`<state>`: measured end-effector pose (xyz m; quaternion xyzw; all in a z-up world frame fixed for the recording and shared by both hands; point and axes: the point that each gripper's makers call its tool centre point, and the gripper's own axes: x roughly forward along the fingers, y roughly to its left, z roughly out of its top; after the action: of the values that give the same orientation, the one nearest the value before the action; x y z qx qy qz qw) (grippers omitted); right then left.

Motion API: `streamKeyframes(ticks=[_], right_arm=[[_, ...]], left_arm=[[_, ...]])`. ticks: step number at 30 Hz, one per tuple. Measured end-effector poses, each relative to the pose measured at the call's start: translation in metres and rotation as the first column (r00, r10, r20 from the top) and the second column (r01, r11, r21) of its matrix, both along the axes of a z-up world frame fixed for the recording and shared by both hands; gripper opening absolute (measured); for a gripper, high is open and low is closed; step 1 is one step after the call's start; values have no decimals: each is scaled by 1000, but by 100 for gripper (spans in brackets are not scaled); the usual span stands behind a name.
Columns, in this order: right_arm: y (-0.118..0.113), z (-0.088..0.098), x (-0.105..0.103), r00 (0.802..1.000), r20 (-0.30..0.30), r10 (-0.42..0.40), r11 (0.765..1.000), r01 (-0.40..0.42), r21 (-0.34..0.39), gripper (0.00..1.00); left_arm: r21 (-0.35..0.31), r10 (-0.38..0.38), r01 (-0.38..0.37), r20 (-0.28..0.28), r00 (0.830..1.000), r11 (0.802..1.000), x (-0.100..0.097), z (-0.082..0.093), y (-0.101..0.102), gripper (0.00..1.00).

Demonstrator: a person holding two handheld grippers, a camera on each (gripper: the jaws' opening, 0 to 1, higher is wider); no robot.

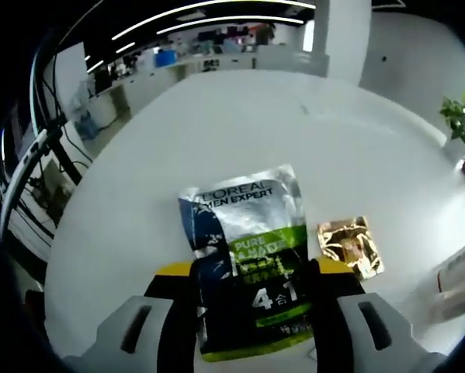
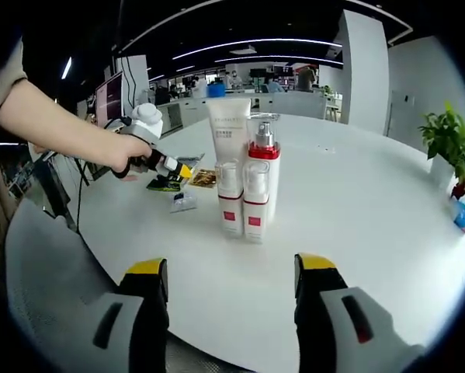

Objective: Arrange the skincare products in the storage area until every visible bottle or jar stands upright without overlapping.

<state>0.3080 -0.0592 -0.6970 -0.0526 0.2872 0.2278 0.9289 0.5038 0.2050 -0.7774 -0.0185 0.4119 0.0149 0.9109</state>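
the left gripper [image 1: 255, 311] has its yellow-tipped jaws closed on the lower part of a flat silver, blue and green foil sachet [image 1: 251, 252] with "men expert" printed on it — the sachet lies on the white round table [image 1: 216, 132]. just beside it, to the right in the left gripper view, lies a small golden foil sachet [image 1: 350, 246], apart from the first one.

the right gripper [image 2: 230, 284] is released, its jaws wide apart above the table with nothing between them. ahead of it stand the skincare products, upright and close together: a white tube [image 2: 230, 132], a red-and-white pump bottle [image 2: 263, 175] and two small white-and-red bottles [image 2: 242, 200] in front. to their left a hand [image 2: 123, 155] holds the left gripper.
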Motion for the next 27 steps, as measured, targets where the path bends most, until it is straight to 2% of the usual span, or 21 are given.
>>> streamKeyframes(ticks=[6,8,9,11,14,16,17,23,27], right_arm=[[-1,-1,0,1000,-4,-2,1000,2,-3,66],[-1,-1,0,1000,-4,-3,1000,3,-4,66],[-1,-1,0,1000,-4,-4,1000,4,-4,66],[-1,-1,0,1000,-6,-4,1000,3,-5,66],[-1,-1,0,1000,-6,-2,1000,2,-7,66],[-1,-1,0,1000,-6,-3,1000,3,-6,66],[-1,-1,0,1000,-5,-3,1000,3,-6,66],[0,-1,0,1000,-2,2,1000,-2,-5,66],[1,0,0,1000,-1,7,1000,-7,-3,65]], left_arm=[[28,-62,61,27,998,998,7,1,-4,50],[30,-94,93,37,995,995,9,3,-11,40],[10,-138,138,61,988,990,13,4,-19,36],[24,-110,109,45,993,994,10,4,-14,33],[21,-119,118,43,992,993,10,5,-13,31],[37,-144,143,38,989,989,9,6,-11,20],[36,-143,142,38,989,989,9,7,-9,18],[-16,-153,153,23,988,988,4,11,-1,10],[-19,-205,206,26,978,978,-3,15,-6,7]])
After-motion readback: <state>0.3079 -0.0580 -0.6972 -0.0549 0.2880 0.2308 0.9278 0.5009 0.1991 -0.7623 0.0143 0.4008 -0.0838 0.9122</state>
